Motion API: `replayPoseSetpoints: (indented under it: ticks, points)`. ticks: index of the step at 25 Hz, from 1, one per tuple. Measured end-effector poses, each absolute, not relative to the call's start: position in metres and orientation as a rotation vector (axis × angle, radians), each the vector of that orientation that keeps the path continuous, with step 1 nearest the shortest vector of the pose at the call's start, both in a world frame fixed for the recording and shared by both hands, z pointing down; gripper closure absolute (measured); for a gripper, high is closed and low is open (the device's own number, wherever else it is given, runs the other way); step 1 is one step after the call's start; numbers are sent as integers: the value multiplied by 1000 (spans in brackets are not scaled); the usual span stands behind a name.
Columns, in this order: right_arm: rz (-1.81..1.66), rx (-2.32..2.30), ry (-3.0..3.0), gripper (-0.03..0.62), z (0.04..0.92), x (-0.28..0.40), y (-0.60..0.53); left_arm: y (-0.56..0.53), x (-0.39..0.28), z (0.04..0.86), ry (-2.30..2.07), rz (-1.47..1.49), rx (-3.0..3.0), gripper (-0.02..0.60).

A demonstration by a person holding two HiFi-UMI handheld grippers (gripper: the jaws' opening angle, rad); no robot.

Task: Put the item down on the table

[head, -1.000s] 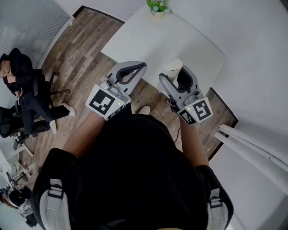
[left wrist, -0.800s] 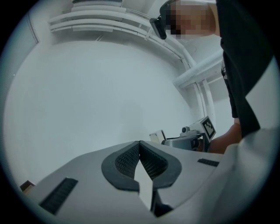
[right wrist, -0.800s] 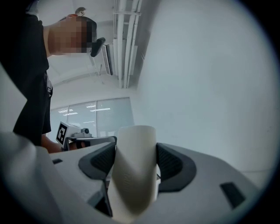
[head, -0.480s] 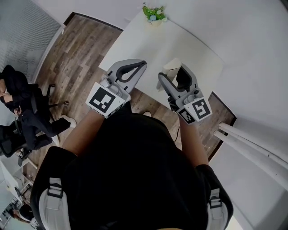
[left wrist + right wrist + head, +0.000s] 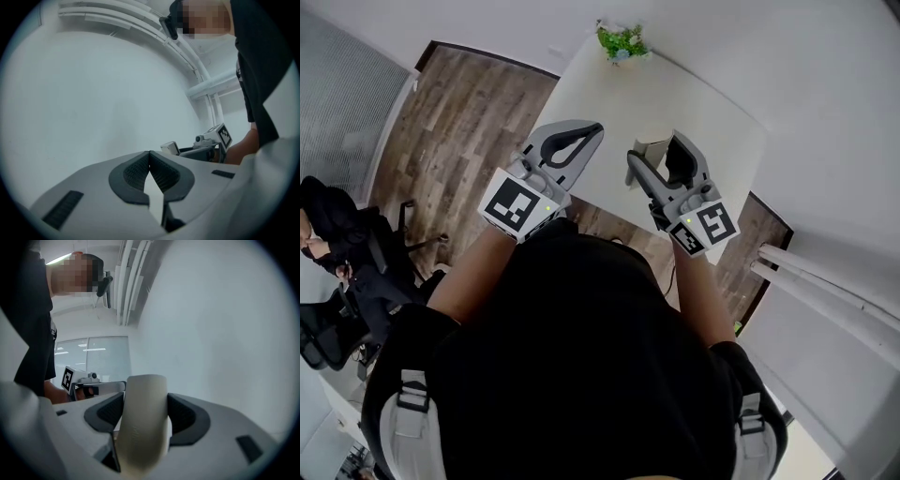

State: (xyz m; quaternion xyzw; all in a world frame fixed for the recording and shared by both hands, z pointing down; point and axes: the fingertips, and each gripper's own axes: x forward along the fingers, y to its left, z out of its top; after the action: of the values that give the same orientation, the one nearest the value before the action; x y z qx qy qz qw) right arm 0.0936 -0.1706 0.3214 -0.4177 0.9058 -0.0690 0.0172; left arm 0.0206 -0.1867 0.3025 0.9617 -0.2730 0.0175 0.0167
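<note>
Steadiness mattered as the right gripper (image 5: 659, 159) clamped a smooth cream rounded item (image 5: 142, 420), best lowered gently onto the white table (image 5: 708, 103) (left gripper (image 5: 149, 157) closed, empty).

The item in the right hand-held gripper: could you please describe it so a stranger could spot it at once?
In the head view, two hand-held grippers show over the near edge of the white table. The right hand-held gripper clamps a smooth cream item with a rounded top. The left hand-held gripper is shut on nothing, and the green plant stands at the table's far edge.
</note>
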Motion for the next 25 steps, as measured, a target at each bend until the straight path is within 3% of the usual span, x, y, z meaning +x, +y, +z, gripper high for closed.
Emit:
replayPoseSetpoints:
  ticks: [13,25]
  points:
    - [-251,-1511,2836,298,361,42,-234,-256,-36,330,-692,19,3006,588]
    - [-216,-1637,2992,301,411,54,-282,-289,-42,363,-743,25,2994,587]
